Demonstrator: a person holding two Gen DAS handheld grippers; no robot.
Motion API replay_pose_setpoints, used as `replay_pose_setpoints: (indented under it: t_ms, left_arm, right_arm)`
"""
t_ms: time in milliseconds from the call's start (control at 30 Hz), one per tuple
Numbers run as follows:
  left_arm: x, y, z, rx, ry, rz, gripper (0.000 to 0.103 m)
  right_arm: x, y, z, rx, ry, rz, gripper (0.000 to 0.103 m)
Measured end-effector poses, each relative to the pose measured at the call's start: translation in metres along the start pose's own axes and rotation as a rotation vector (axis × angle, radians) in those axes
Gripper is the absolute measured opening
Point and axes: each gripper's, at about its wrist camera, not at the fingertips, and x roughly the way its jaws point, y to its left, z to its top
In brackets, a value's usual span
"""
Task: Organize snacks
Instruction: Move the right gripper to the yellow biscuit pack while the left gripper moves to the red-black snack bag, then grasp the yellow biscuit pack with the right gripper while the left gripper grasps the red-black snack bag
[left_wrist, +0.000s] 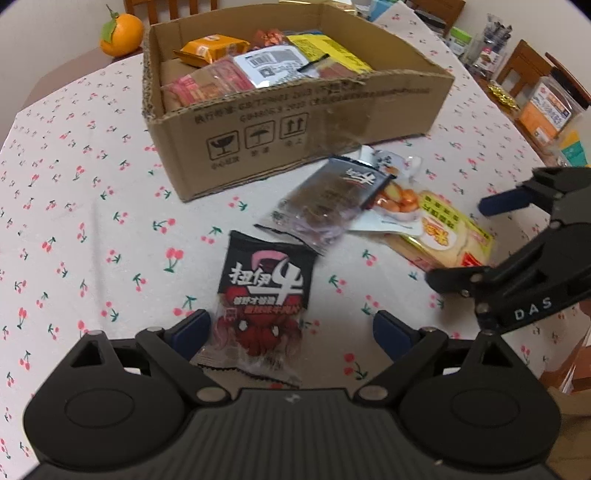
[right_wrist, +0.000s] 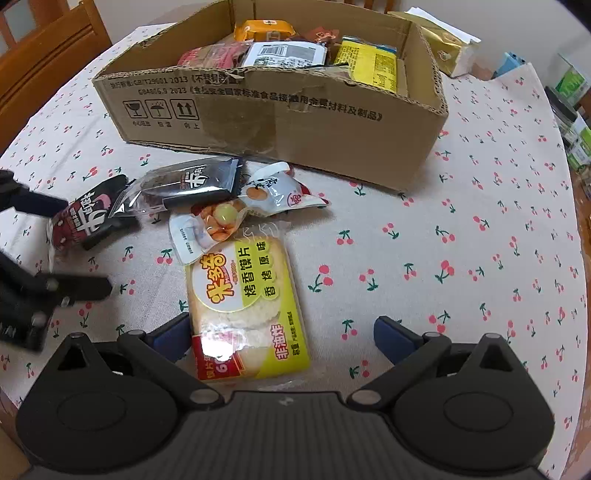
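Your cardboard box (left_wrist: 295, 129) is part-filled; five packets remain outside. Left gripper (left_wrist: 288, 328) and right gripper (right_wrist: 282, 332) gape wide, empty.

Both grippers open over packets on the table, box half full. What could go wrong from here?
1. The left gripper straddles the black-red packet with its left pad close and its right pad far off; closing could push the packet sideways.
2. The yellow rice-cracker pack is tucked under the white-orange packet; lifting it with the right gripper could drag that one along.
3. The two grippers sit close together and could collide.
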Motion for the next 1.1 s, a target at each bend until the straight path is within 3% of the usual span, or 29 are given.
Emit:
replay_pose_setpoints:
  t_ms: [100, 200, 267, 533, 900, 1000, 1100]
  left_arm:
    - [0.004, 0.001, 0.003, -0.013, -0.017, 0.058, 0.093]
    - [0.005, 0.004, 0.007, -0.026, -0.038, 0.061, 0.088]
    - [0.004, 0.003, 0.009, -0.009, -0.049, 0.070, 0.078]
    - [0.001, 0.000, 0.008, 0.022, -0.075, 0.077, 0.056]
    - [0.000, -0.002, 0.007, 0.037, -0.078, 0.074, 0.056]
    - [0.000, -0.001, 0.008, 0.028, -0.076, 0.074, 0.052]
    - [-0.001, 0.001, 0.007, 0.019, -0.076, 0.072, 0.049]
  right_arm:
    - [0.000, 0.001, 0.000, -0.012, -0.007, 0.005, 0.103]
    - [-0.001, 0.000, -0.001, -0.023, -0.012, 0.008, 0.103]
    - [-0.001, 0.000, -0.002, -0.028, -0.013, 0.011, 0.103]
    - [-0.003, -0.001, -0.004, -0.048, -0.026, 0.019, 0.103]
    - [0.000, 0.005, 0.001, -0.114, -0.034, 0.049, 0.103]
    - [0.000, 0.010, 0.002, -0.130, -0.037, 0.057, 0.103]
    - [-0.003, 0.015, 0.003, -0.149, -0.047, 0.067, 0.097]
